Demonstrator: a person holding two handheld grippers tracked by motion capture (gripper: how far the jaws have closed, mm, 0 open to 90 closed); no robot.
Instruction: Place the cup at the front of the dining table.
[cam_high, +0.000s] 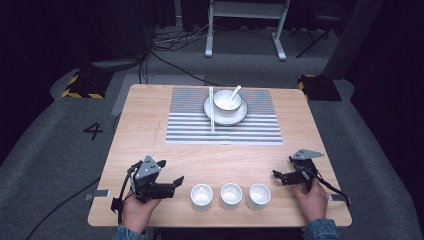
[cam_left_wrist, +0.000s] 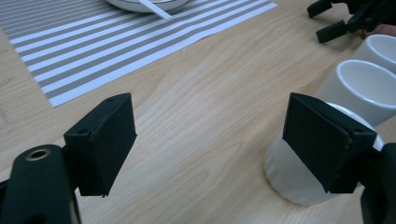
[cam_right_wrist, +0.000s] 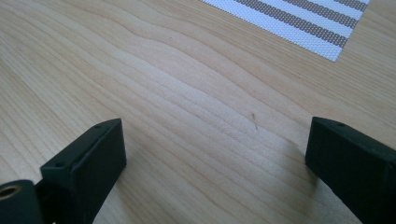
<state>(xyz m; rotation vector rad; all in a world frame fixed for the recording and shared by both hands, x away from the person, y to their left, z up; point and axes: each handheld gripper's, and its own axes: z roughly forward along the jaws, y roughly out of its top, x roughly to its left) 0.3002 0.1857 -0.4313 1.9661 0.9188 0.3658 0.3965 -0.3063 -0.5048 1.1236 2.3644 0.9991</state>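
**tablewatcher:** So where are we at with this one? Looks like barely anything has happened yet.

**gripnerd:** Pretty much. Three white cups sit in a row along the near edge of the counter (cam_high: 150, 145): left cup (cam_high: 201, 196), middle cup (cam_high: 231, 195), right cup (cam_high: 259, 196). All upright, all look empty, none lifted. The left claw (cam_high: 175, 181) is just beside the left cup, jaws spread wide and pointing at it. In the left gripper view that cup (cam_left_wrist: 294, 179) sits right behind the right-hand jaw, not between the two yet, so nothing is pinched.

**tablewatcher:** And the other hand?

**gripnerd:** The right claw (cam_high: 278, 176) is near the right cup but apart from it, jaws also spread, holding nothing. Its own view is just bare wood between the jaws and a corner of the striped placemat (cam_right_wrist: 299, 23).

**tablewatcher:** The mat's already set, though?

**gripnerd:** Yeah, the placemat (cam_high: 190, 125) at the far side has a plate (cam_high: 240, 117) with a bowl (cam_high: 227, 101) on it, a spoon (cam_high: 234, 93) in the bowl, and chopsticks (cam_high: 212, 112) lying just left of the plate. That part looks done.

**tablewatcher:** So what's left is the cups?

**gripnerd:** My guess: everything about the cups is still to do. The left claw has to slide over so the cup is between the jaws, then close. I'd call it the very start, approach stage only.
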